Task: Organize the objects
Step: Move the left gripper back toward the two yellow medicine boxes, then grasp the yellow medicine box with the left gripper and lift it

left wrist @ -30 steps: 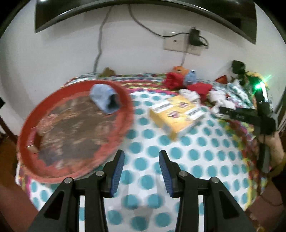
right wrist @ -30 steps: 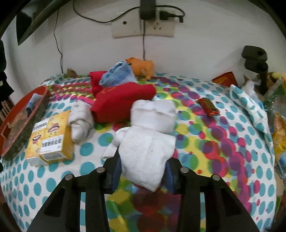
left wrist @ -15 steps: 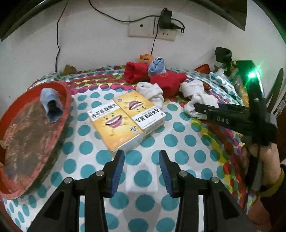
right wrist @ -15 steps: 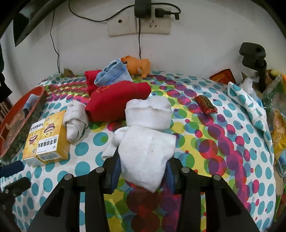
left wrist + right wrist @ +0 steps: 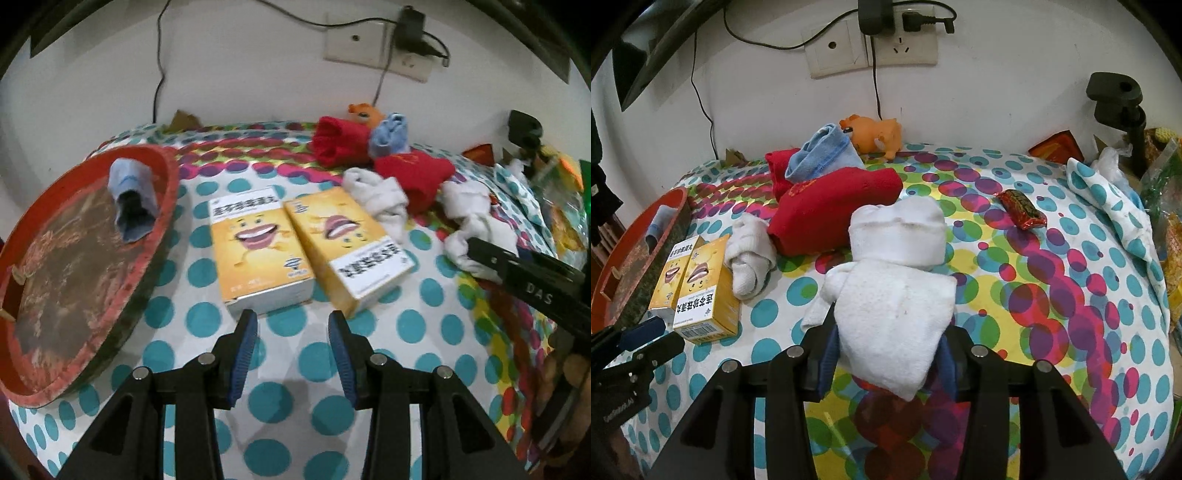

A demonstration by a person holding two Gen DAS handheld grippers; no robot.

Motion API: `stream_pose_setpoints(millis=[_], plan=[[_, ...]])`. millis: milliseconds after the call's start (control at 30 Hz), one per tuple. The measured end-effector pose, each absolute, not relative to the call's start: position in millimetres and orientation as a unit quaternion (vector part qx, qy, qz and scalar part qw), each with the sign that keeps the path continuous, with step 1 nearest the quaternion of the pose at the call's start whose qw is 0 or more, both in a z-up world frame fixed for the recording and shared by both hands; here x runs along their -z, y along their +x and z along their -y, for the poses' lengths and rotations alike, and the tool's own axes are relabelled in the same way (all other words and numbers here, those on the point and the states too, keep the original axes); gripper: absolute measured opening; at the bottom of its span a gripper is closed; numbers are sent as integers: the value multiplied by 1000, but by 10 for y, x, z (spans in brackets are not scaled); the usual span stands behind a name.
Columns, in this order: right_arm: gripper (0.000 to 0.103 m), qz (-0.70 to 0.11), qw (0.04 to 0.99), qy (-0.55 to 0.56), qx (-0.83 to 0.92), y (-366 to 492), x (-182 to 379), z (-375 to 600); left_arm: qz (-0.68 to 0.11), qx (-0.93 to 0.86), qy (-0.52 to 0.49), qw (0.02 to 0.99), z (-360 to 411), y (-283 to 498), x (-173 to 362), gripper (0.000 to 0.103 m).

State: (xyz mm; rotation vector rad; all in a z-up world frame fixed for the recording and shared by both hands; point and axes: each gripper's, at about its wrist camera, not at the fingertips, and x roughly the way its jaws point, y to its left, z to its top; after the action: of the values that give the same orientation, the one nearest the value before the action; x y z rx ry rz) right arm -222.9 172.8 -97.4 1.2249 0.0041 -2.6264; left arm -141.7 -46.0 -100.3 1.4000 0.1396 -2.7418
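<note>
White sock (image 5: 894, 302) sits between the right gripper (image 5: 886, 354)'s loosening jaws, while the left gripper (image 5: 291, 354) hovers parted and empty near two yellow boxes (image 5: 306, 247).

The left gripper (image 5: 292, 328) fills the bottom centre of the frame, its blue-padded jaws apart with nothing between them, over a dotted cloth (image 5: 417, 321). Just above it, mid-frame, lie two yellow boxes (image 5: 258, 251) side by side, touching. At left sits a red tray (image 5: 162, 221) with a blue sock (image 5: 129, 192) in its upper part. Upper right of centre holds red socks (image 5: 413, 173), a blue one and white socks (image 5: 384, 199). The right gripper (image 5: 517, 273) enters from the right edge beside a white sock.
</note>
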Motion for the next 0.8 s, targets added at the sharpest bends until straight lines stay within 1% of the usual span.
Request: stream_pose_setpoints(millis=[267, 400, 500, 533, 700, 800], plan=[[45, 9, 126, 421, 898, -2244, 975, -1717, -46, 895, 443, 7, 507, -1370, 934, 41], [46, 11, 126, 421, 898, -2249, 969, -1731, -65, 898, 435, -18, 535, -1348, 888, 41], [46, 16, 130, 421, 898, -2257, 969, -1730, -54, 903, 426, -16, 550, -1338, 855, 41], [47, 17, 131, 421, 897, -2259, 970, -1731, -54, 902, 428, -11, 568, -1346, 858, 46], [48, 24, 135, 422, 896, -2271, 967, -1745, -90, 899, 429, -6, 680, -1381, 847, 53], [48, 24, 136, 422, 896, -2270, 966, -1743, -63, 898, 436, -4, 628, -1423, 820, 55]])
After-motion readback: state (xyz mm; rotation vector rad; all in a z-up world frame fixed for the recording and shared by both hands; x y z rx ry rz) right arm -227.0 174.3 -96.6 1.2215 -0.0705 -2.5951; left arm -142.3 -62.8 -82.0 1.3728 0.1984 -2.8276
